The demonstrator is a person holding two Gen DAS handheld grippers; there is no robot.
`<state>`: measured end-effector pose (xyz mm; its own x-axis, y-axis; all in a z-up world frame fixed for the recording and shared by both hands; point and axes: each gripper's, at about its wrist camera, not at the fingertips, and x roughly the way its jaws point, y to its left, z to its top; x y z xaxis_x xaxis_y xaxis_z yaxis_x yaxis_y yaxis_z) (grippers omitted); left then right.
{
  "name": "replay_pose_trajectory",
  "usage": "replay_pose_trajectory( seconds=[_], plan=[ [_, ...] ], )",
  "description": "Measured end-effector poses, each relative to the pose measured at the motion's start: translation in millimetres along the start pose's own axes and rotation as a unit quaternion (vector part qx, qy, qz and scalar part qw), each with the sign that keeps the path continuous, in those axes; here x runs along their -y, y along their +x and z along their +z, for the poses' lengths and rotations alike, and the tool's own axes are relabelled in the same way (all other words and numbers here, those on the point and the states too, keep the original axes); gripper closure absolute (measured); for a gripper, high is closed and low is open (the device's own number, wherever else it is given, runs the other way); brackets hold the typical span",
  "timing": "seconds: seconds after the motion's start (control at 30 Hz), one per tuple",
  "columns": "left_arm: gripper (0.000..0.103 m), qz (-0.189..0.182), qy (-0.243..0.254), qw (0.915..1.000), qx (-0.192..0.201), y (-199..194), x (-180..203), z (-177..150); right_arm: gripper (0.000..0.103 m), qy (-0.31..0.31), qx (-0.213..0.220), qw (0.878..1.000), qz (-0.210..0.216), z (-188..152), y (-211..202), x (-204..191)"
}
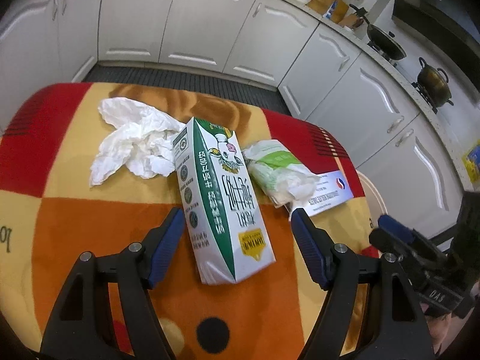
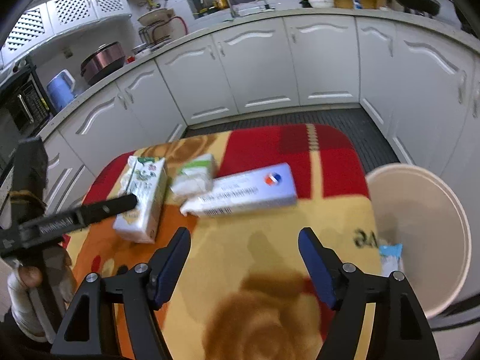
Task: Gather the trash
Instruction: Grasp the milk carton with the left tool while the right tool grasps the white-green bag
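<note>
Lying on the blanket-covered bench [image 1: 60, 210], from left to right: crumpled white tissue [image 1: 135, 144], a green-and-white milk carton [image 1: 222, 198] on its side, a green-and-white tissue pack [image 1: 276, 168] just beside it, and a long white-and-blue box [image 1: 330, 195] partly under the pack. The left hand-held gripper [image 1: 237, 225] hangs over the carton with its blue-padded fingers spread wide on either side, not touching it. In the right wrist view, the right hand-held gripper [image 2: 244, 240] is likewise spread wide and holds nothing, hovering over bare blanket nearer than the box [image 2: 243, 193]. A cream-coloured bin [image 2: 420, 234] stands off the bench's right edge; a small blue-and-white scrap [image 2: 390, 255] lies inside it.
</note>
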<state>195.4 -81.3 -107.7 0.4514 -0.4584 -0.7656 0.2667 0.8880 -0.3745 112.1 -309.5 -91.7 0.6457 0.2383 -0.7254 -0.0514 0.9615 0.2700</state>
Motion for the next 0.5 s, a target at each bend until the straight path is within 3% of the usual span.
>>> replay_pose_trajectory(
  seconds=[0.2,0.3,0.5],
  plan=[
    [0.031,-0.016,-0.009,0.9997,-0.015,20.0,-7.8,8.1,0.031,0.003,-0.009,1.000,0.007,26.0,26.5,-4.2],
    [0.047,-0.019,-0.009,0.9995,-0.025,26.1,-12.3,9.7,0.031,0.002,-0.011,1.000,0.013,32.6,34.2,-8.8],
    [0.047,-0.023,-0.012,0.9996,-0.011,14.5,-21.3,7.0,0.031,-0.020,-0.024,0.999,0.022,44.3,56.0,-25.8]
  ],
)
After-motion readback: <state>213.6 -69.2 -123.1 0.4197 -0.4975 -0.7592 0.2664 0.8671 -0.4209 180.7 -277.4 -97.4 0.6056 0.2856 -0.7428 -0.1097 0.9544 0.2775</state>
